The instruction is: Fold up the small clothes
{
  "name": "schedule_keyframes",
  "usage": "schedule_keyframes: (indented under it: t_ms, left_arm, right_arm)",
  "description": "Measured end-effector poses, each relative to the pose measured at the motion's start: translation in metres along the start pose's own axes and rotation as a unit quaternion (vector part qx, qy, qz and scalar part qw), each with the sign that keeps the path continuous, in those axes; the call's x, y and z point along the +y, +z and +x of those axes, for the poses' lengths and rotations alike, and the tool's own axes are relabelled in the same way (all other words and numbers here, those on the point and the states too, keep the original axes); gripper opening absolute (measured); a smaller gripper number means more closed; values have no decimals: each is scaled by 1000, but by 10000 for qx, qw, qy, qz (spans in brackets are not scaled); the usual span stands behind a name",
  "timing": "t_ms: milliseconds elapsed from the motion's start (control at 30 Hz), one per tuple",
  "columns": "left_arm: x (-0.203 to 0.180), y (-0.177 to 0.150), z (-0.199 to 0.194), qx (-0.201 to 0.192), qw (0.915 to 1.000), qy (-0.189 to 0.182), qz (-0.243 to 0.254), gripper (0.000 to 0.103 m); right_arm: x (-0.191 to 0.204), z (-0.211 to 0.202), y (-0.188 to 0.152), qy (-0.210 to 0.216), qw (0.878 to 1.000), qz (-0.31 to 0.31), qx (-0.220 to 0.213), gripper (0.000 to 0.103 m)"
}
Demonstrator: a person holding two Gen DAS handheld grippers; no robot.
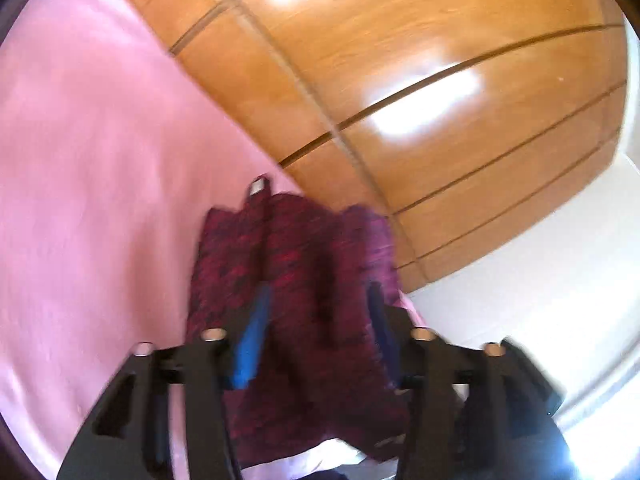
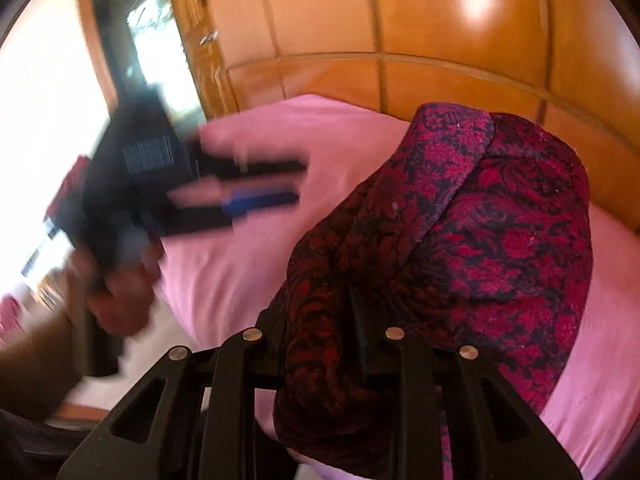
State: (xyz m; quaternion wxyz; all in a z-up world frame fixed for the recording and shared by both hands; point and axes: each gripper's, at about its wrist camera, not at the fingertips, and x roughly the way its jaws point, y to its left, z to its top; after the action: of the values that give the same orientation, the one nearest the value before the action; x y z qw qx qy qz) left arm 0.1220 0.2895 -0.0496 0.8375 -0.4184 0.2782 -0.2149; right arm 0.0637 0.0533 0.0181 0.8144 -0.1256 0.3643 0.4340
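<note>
Bunched between the fingers of the right gripper (image 2: 320, 336), a dark red and magenta floral garment (image 2: 460, 240) is seen nearest the lens in the right wrist view, its cloth clamped at the near edge and its bulk humped over a pink bedsheet (image 2: 248, 248). Both finger pads are buried in the folds, so only the black linkage is visible. To the left in that view, the left gripper (image 2: 280, 184) is caught in motion blur above the sheet, held in a hand (image 2: 120, 300); its black and blue fingers are seen slightly parted with nothing between them. In the left wrist view, the blue pads (image 1: 252, 344) of the left gripper (image 1: 320, 316) are shown set wide apart, with the same garment (image 1: 296, 280) lying on the bedsheet (image 1: 88, 160) under and beyond them; whether the pads touch the cloth cannot be told through the blur. A small pale tag (image 1: 258, 186) is seen at the garment's far edge. Beyond the bed, glossy wooden wardrobe panels (image 1: 400, 80), crossed by dark seams and bright reflections, are seen filling the background, with a pale floor (image 1: 540, 272) alongside. In the right wrist view, a wood-framed doorway (image 2: 132, 40) is seen at far left, strongly overexposed.
</note>
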Motion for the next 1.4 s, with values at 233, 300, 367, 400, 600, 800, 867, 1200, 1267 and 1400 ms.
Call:
schedule_keyframes:
  t_ms: [233, 300, 367, 400, 600, 800, 867, 1200, 1267, 1400]
  left_arm:
    - [-33, 0, 82, 1386, 9876, 221, 708, 61]
    - [-41, -6, 100, 1525, 9832, 396, 917, 32]
    - [-47, -4, 104, 1482, 9833, 381, 989, 18]
    - [-50, 0, 104, 1453, 9834, 408, 1011, 17]
    - [-69, 12, 102, 1299, 9790, 719, 1396, 16]
    - [-69, 21, 80, 1193, 9744, 1058, 1587, 15]
    - [-64, 21, 75, 1165, 9730, 1249, 1553, 15]
    - [-31, -21, 71, 782, 9566, 2397, 1460, 20]
    - [-35, -25, 67, 673, 9535, 2504, 1538, 20]
    - [-34, -30, 62, 585, 9526, 2535, 1580, 20]
  right_arm:
    - [29, 12, -10, -556, 9947, -850, -151, 23]
    - [26, 12, -10, -573, 9945, -862, -174, 23]
    - [19, 6, -11, -651, 9938, -860, -264, 35]
    - [16, 1, -10, -554, 9945, -829, -310, 38]
    - [-36, -63, -10, 1230, 9900, 230, -658, 55]
    - [-98, -74, -27, 578, 9919, 939, -634, 54]
    - [-105, -62, -35, 433, 9927, 1006, -495, 49]
    - [-86, -14, -50, 129, 9977, 658, -123, 49]
    - [-88, -20, -38, 429, 9963, 750, 33, 50]
    - [-113, -45, -5, 843, 9890, 1153, -389, 54]
